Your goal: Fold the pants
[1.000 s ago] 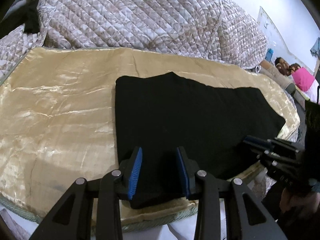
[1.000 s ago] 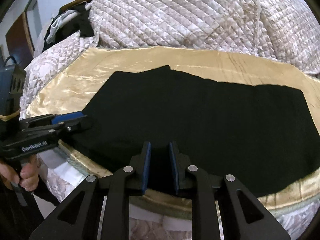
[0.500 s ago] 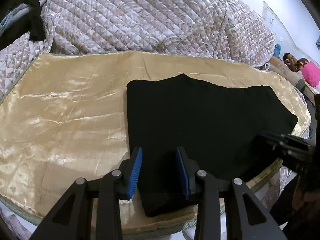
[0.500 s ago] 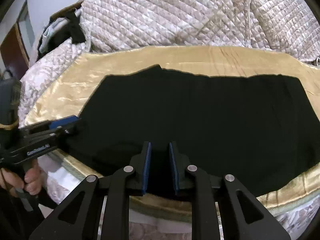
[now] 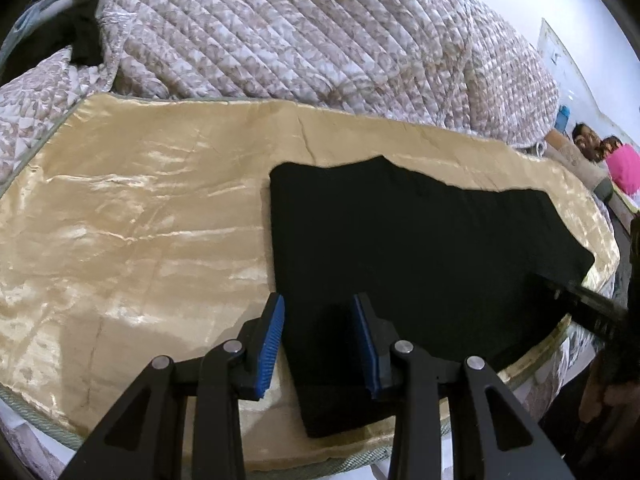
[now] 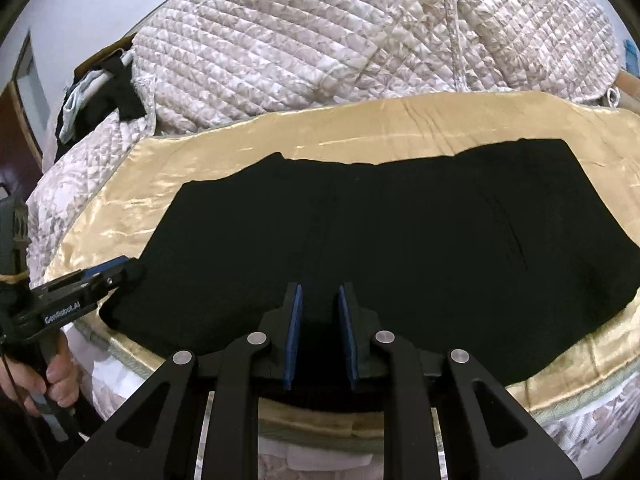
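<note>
Black pants lie flat, folded lengthwise, on a gold satin sheet; they also fill the right wrist view. My left gripper is open over the near left corner of the pants, its jaws empty. It also shows in the right wrist view, with its tips at the pants' left edge. My right gripper is open with a narrow gap, over the near edge of the pants, holding nothing. It shows at the far right of the left wrist view.
A quilted beige blanket is heaped behind the sheet. Dark clothes lie at the back left. The bed's front edge runs just under my right gripper. Two people sit at the far right.
Both grippers have drawn back and up from the pants. The left gripper has shifted left, so the pants' left edge now sits between its jaws. Neither jaw gap changed.
</note>
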Available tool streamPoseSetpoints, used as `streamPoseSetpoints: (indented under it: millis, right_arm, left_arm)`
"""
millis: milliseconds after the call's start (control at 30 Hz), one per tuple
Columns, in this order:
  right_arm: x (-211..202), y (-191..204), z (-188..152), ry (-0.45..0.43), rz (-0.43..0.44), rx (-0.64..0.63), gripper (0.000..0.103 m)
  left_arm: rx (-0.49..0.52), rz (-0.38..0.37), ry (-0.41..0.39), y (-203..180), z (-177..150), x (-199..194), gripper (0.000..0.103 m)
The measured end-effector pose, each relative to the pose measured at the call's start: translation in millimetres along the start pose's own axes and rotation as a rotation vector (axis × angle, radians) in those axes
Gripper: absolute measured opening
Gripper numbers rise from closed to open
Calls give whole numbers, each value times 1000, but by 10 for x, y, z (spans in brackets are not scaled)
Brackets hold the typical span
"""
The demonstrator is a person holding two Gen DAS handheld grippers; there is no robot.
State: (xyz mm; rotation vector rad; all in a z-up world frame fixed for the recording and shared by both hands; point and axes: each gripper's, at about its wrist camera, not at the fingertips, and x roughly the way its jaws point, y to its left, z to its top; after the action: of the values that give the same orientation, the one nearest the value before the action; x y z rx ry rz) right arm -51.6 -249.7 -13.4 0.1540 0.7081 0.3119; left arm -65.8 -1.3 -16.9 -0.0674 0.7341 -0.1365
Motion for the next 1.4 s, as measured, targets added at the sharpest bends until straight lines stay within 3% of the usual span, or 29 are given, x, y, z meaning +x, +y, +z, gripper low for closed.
streamPoseSetpoints:
  millis: [200,267,333,533,833,933,1033,1300,1333,1367,1400]
  right_arm:
    - [-160,-370,52,-53,-81,137,22]
    - [-272,-507,82,-94,-114,183,50]
    - [-419,-644,88,-152,-153,239,58]
    - [-868,-1016,58,-311,-285,410,58]
    - [-827,-1445,-174,-254,-310,671,58]
    - [-807,-1519,-259,-243,-246,729,58]
    - [-773,-1479,-238,-246,-197,703,58]
    - [-626,-1592,-136,-246,-172,747,60]
    - [-632,-1590,-121,-251,-156,747,56]
    - [-647,-1573,-112,-259,-140,740,44]
    - [-658,-1545,-99,-264,-136,723,39]
  left_arm:
    - [20,13,-3,-20,8,-19,38]
    - [4,3,-6,10,19,-36,38]
    - [-2,-1,-11,21,23,-49,38]
    - [12,-15,-21,-22,19,-73,38]
    - [21,-22,-26,-61,24,-89,38]
    - [16,-21,-23,-58,27,-81,38]
    - [22,-21,-23,-61,28,-77,38]
    - [21,-21,-19,-49,25,-57,38]
    - [19,-22,-20,-46,25,-55,38]
    - [19,-20,-21,-47,26,-51,38]
    - [17,-18,-21,-46,28,-47,38]
